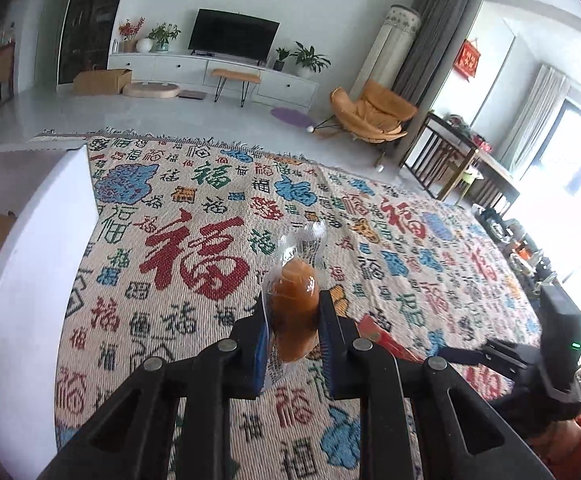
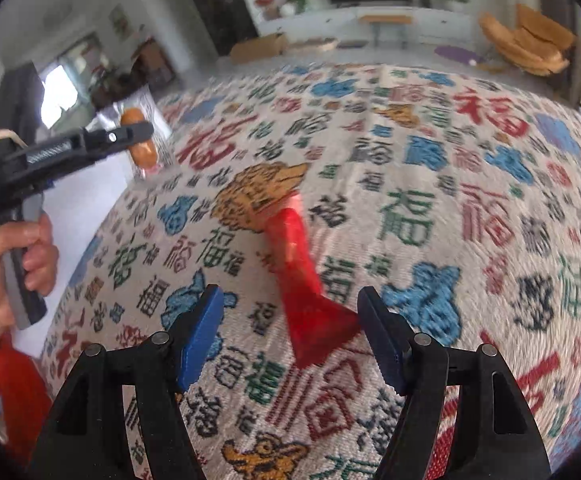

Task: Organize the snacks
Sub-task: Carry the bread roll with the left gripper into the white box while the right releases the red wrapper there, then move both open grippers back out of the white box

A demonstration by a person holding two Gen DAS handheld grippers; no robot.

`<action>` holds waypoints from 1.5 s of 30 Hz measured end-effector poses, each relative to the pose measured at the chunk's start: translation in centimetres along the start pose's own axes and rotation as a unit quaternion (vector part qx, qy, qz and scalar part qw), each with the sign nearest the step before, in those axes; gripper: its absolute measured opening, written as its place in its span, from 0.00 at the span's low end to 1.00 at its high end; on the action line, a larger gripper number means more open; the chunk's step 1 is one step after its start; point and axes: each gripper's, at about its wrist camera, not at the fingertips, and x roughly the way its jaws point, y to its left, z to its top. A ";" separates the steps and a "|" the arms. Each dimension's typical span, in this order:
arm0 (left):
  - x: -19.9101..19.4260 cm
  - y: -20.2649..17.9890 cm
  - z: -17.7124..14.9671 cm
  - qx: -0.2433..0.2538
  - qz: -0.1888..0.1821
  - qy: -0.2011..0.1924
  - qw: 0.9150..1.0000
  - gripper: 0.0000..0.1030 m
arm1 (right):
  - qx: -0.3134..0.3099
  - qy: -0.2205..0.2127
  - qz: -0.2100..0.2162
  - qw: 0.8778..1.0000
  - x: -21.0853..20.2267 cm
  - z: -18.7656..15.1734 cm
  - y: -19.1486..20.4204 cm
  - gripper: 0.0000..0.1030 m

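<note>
Sausage (image 1: 293, 312): a brown sausage in a clear wrapper, pinched upright between the left fingers (image 1: 328, 332), held above the cloth; the crinkled wrapper end sticks up past the fingertips.
Left gripper (image 1: 293, 320): closed on the sausage; in the right wrist view it (image 2: 140, 138) is level, pointing right, with the sausage (image 2: 143, 148) crosswise between its tips.
Left hand (image 2: 6, 264): wrapped around the grip handle, raised over the edge of the bench; a red sleeve shows below the wrist.
Red packet (image 2: 304, 276): a red wrapped snack lying flat on the cloth, long axis running away from the camera, blurred; its near end lies between the right fingers (image 2: 200, 328), closer to the right one.
Right gripper (image 2: 290, 332): fingers spread wide, holding nothing, low over the cloth; whether they touch the packet cannot be told.
Cloth (image 1: 194, 248): woven, cream with red, blue and green characters, covering the bench.
White box (image 1: 38, 248): at the cloth's left edge.
</note>
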 end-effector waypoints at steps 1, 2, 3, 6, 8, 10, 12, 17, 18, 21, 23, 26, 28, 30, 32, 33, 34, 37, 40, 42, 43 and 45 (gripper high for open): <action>-1.7 0.0 -0.2 -0.003 -0.008 -0.005 1.000 0.20 | -0.027 0.016 -0.016 0.999 0.9 0.9 1.1 0.70; -3.5 0.1 -0.4 -0.007 -0.015 -0.011 1.000 0.20 | -0.048 0.040 -0.039 0.997 2.0 1.7 1.8 0.69; -5.4 0.4 -0.5 -0.011 -0.021 -0.017 1.000 0.20 | -0.060 0.070 -0.063 0.994 3.3 2.4 2.2 0.68; -11.5 1.8 -0.5 -0.018 -0.024 -0.034 0.999 0.20 | -0.048 0.146 -0.084 0.985 5.7 3.1 1.5 0.19; -15.6 3.4 -0.6 -0.017 -0.013 -0.047 0.999 0.20 | -0.024 0.150 -0.081 0.985 5.3 3.2 1.0 0.15; -19.1 5.9 -0.5 -0.029 0.005 -0.053 0.998 0.20 | -0.001 0.139 -0.060 0.988 4.0 3.6 1.4 0.14; -21.6 8.9 -0.6 -0.044 0.036 -0.053 0.997 0.20 | 0.022 0.114 -0.014 0.993 1.9 4.6 3.1 0.14; -23.9 16.6 -2.4 -0.075 0.141 -0.037 0.986 0.21 | 0.031 0.051 0.155 0.986 -2.2 9.8 14.2 0.14; -23.8 17.7 -2.8 -0.076 0.163 -0.028 0.983 0.21 | 0.029 0.045 0.185 0.981 -2.4 10.8 16.8 0.14; -23.1 20.3 -4.4 -0.086 0.238 0.005 0.968 0.39 | 0.019 0.036 0.257 0.966 -2.3 12.4 24.8 0.16; -23.4 21.4 -5.4 -0.093 0.280 0.010 0.955 0.71 | 0.017 0.025 0.274 0.961 -1.5 13.1 28.6 0.61; -24.8 21.3 -6.4 -0.084 0.313 -0.019 0.946 0.83 | 0.011 0.011 0.266 0.964 -1.3 13.0 31.3 0.77; -25.2 20.5 -6.9 -0.070 0.322 -0.026 0.944 0.85 | -0.007 -0.009 0.246 0.969 -1.9 12.3 31.0 0.77; -25.4 19.0 -7.3 -0.052 0.330 -0.033 0.942 0.86 | -0.020 -0.028 0.206 0.978 -2.4 11.4 29.4 0.77; -25.2 16.8 -7.5 -0.032 0.338 -0.048 0.939 0.86 | -0.028 -0.043 0.156 0.986 -2.4 11.1 27.6 0.77; -25.2 15.6 -7.7 -0.026 0.346 -0.060 0.936 0.86 | -0.032 -0.049 0.134 0.989 -2.6 10.8 26.7 0.77; -25.1 14.0 -7.9 -0.024 0.356 -0.079 0.931 0.87 | -0.039 -0.054 0.116 0.991 -2.9 10.4 25.8 0.77; -25.0 10.9 -8.1 -0.054 0.391 -0.111 0.912 1.00 | -0.066 -0.059 0.073 0.993 -3.6 9.1 24.4 0.77; -25.4 9.1 -8.9 -0.088 0.372 -0.127 0.915 1.00 | -0.093 -0.070 0.050 0.992 -4.9 7.5 24.3 0.77; -25.6 8.9 -9.1 -0.103 0.336 -0.112 0.929 1.00 | -0.113 -0.072 0.041 0.990 -5.7 6.6 24.8 0.77; -25.7 8.8 -9.2 -0.106 0.329 -0.103 0.933 1.00 | -0.119 -0.071 0.035 0.990 -5.7 6.6 25.2 0.77; -25.9 8.5 -9.2 -0.096 0.343 -0.094 0.930 1.00 | -0.134 -0.068 0.026 0.988 -5.6 5.9 26.2 0.77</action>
